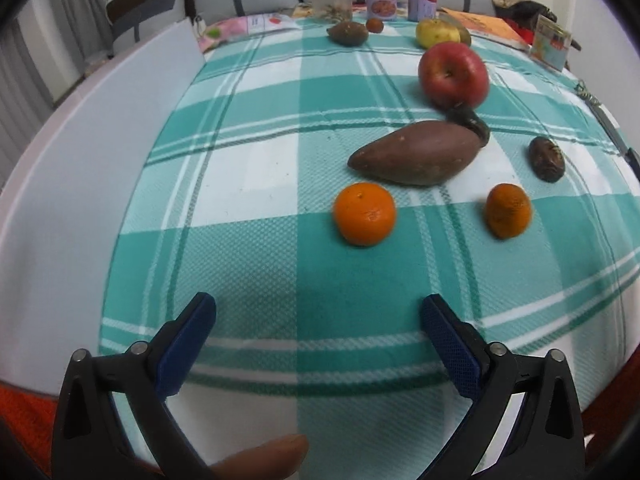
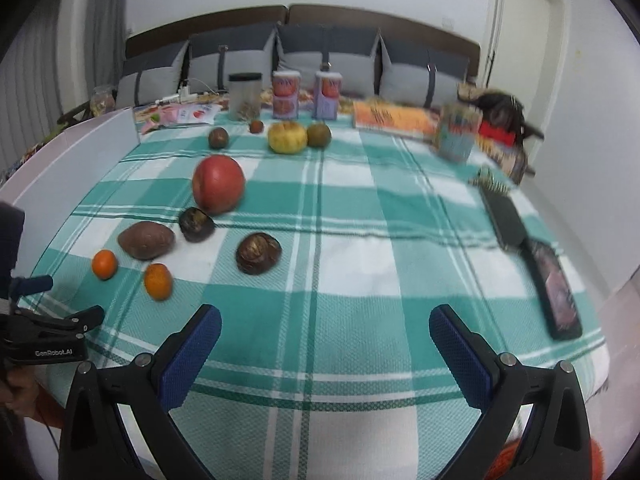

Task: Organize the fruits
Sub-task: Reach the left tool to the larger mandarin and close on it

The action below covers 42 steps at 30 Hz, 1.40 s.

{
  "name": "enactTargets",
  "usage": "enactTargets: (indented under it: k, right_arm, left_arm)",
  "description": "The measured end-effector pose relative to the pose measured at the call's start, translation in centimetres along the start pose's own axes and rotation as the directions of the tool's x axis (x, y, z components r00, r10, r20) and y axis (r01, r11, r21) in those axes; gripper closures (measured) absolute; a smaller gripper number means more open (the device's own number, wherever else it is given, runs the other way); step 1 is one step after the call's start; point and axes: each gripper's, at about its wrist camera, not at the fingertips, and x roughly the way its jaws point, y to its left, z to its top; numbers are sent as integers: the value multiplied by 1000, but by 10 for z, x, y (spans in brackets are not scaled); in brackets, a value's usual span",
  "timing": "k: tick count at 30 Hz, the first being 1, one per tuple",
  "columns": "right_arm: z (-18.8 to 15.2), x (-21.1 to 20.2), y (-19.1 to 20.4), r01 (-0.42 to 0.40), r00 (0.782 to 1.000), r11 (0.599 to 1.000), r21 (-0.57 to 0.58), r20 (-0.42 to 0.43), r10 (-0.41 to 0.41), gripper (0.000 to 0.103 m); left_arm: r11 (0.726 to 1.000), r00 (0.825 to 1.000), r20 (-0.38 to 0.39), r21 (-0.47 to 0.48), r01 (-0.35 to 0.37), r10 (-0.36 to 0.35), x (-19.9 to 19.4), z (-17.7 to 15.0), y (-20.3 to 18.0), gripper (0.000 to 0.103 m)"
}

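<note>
Both hand-held grippers, left (image 1: 318, 320) and right (image 2: 325, 330), gape wide, empty, above the checked cloth (image 2: 360, 220)

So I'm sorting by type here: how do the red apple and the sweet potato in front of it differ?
The red apple is round and glossy red; the sweet potato is long, dull brownish-purple, tapering to a point. The apple sits with its stem dimple showing; the sweet potato lies on its side. The apple lies farther from the left tool than the sweet potato. Both rest on the checked cloth, ungrasped.
</note>
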Motion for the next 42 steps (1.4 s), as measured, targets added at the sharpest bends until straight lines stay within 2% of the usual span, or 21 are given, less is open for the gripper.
enactTargets:
  k: [5, 8, 10, 16, 22, 28, 32, 34, 38, 39, 42]
  right_arm:
    - [-2, 19, -13, -22, 997, 997, 72, -68, 27, 0]
    - [-5, 26, -14, -30, 994, 996, 82, -103, 39, 0]
    - [-6, 28, -13, -32, 993, 996, 80, -113, 41, 0]
    - [-7, 33, -14, -29, 990, 996, 81, -133, 40, 0]
    - [-12, 44, -17, -13, 982, 995, 96, -186, 31, 0]
    - [-19, 54, -7, -16, 971, 998, 59, -237, 29, 0]
    - [-22, 53, -3, -13, 970, 999, 41, -241, 23, 0]
    - [-22, 53, -1, -13, 971, 999, 32, -240, 21, 0]
    - [-22, 52, 2, -17, 972, 1000, 20, -234, 21, 0]
    - [-21, 52, 1, -18, 972, 1000, 22, -232, 22, 0]
    - [-21, 50, -1, -15, 974, 999, 37, -227, 23, 0]
  left_arm:
    - [1000, 1000, 22, 8, 6, -6, 3, 5, -2, 0]
    - [998, 999, 23, -45, 42, -41, 9, 6, 5, 0]
    - [994, 997, 24, -82, 71, -69, 11, 4, 9, 0]
    - [995, 997, 37, -78, 65, -63, 10, 2, 7, 0]
    - [995, 995, 40, -28, 98, -96, 8, -2, 9, 0]
    - [985, 985, -34, 20, 172, -171, 6, 4, 17, 1]
    - [970, 970, 14, 9, 243, -244, 0, 24, 26, 1]
    - [962, 961, 36, 35, 272, -273, -3, 41, 25, 2]
    - [960, 965, 31, 115, 254, -259, -1, 54, 11, 3]
    - [958, 965, 28, 126, 257, -262, 0, 54, 8, 5]
    - [952, 963, -4, 145, 268, -270, 7, 49, -1, 22]
